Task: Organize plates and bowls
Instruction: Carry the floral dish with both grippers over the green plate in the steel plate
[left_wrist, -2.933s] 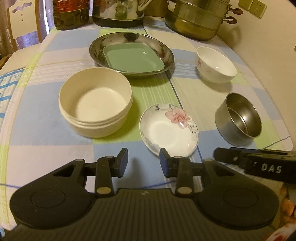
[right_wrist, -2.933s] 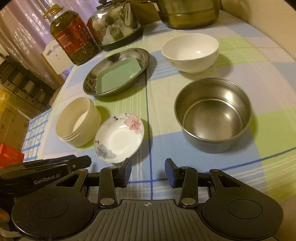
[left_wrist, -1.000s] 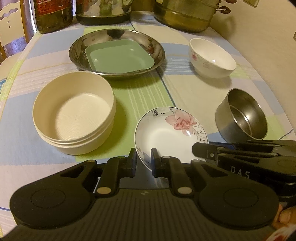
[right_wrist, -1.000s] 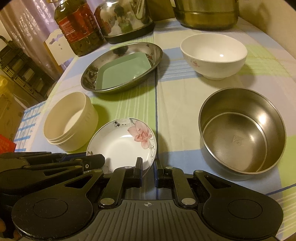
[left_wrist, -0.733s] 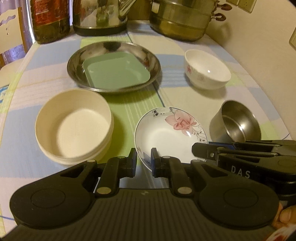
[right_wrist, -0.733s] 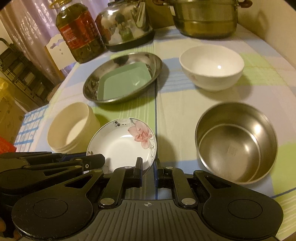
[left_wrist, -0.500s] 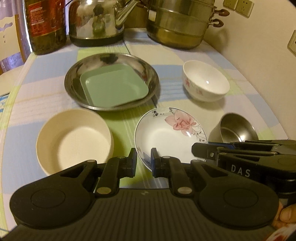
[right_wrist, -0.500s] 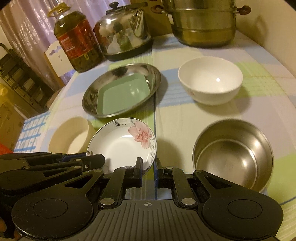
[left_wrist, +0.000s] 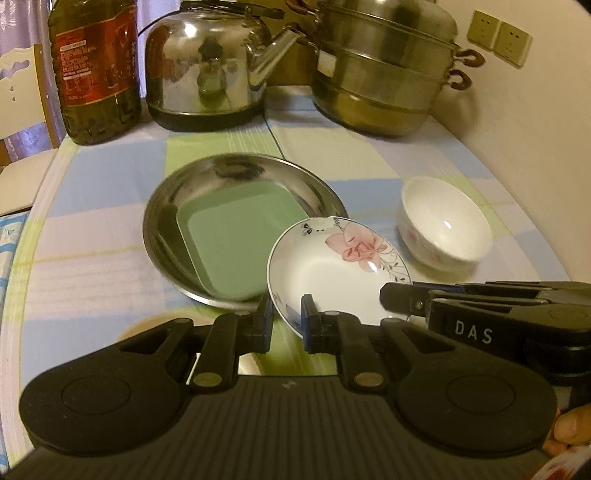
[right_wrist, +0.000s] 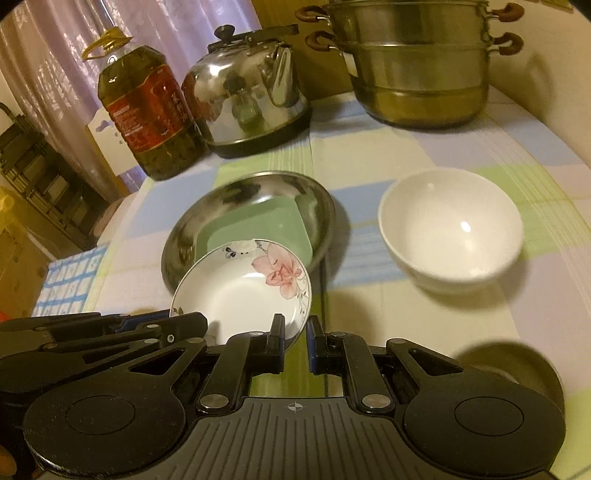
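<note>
Both tools, left (left_wrist: 287, 318) and right (right_wrist: 295, 339), pinch the near rim of one glossy round floral saucer (left_wrist: 332, 269), held above the checked-cloth counter (left_wrist: 92, 266) beside one steel dish (left_wrist: 207, 184) holding one square green plate (left_wrist: 236, 236); one white bowl (right_wrist: 450, 225) sits apart.

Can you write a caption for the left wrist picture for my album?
Both grippers' fingers pinch the flowered plate above the steel dish holding a green tray.

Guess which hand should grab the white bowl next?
Probably right: the white bowl sits on the right gripper's side, farther from the left gripper. Both grip the flower plate now.
</note>
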